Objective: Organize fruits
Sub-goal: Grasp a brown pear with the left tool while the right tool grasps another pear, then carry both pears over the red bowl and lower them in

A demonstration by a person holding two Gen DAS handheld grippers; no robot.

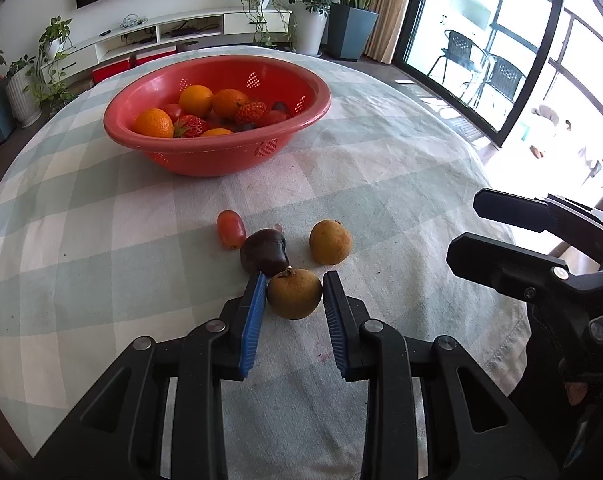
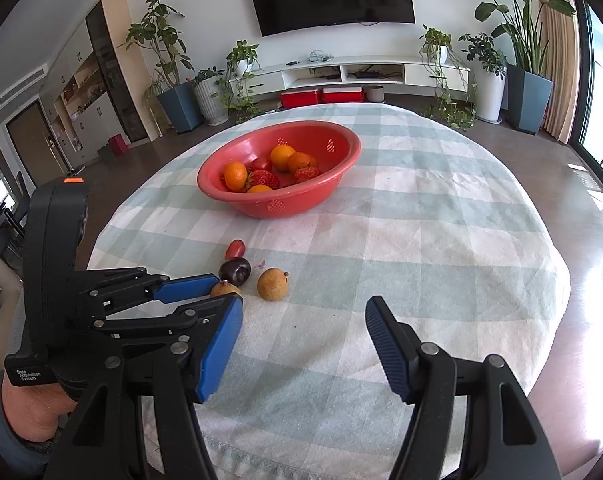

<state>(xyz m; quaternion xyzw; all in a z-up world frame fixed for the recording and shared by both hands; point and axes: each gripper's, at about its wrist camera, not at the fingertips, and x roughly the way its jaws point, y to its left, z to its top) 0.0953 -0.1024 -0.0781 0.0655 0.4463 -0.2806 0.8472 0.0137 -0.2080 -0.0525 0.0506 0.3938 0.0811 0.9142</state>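
Note:
A red colander bowl (image 1: 205, 160) (image 2: 341, 136) at the table's far side holds oranges, strawberries and small dark fruits. On the checked cloth lie a small red tomato (image 1: 231, 229) (image 2: 235, 249), a dark plum (image 1: 263, 256) (image 2: 235, 271) and two brown round fruits, the far one (image 1: 330, 241) (image 2: 273, 284) and the near one (image 1: 294, 294) (image 2: 224, 289). My left gripper (image 1: 294, 286) (image 2: 217, 292) is open with its blue pads either side of the near brown fruit, small gaps showing. My right gripper (image 2: 303, 316) (image 1: 467, 224) is open and empty to the right.
The round table's cloth edge (image 2: 237, 452) is close in front. Potted plants (image 2: 181, 104), a white TV cabinet (image 2: 341, 72) and red boxes (image 2: 321, 97) stand behind the table. Glass doors (image 1: 501, 60) are on the right.

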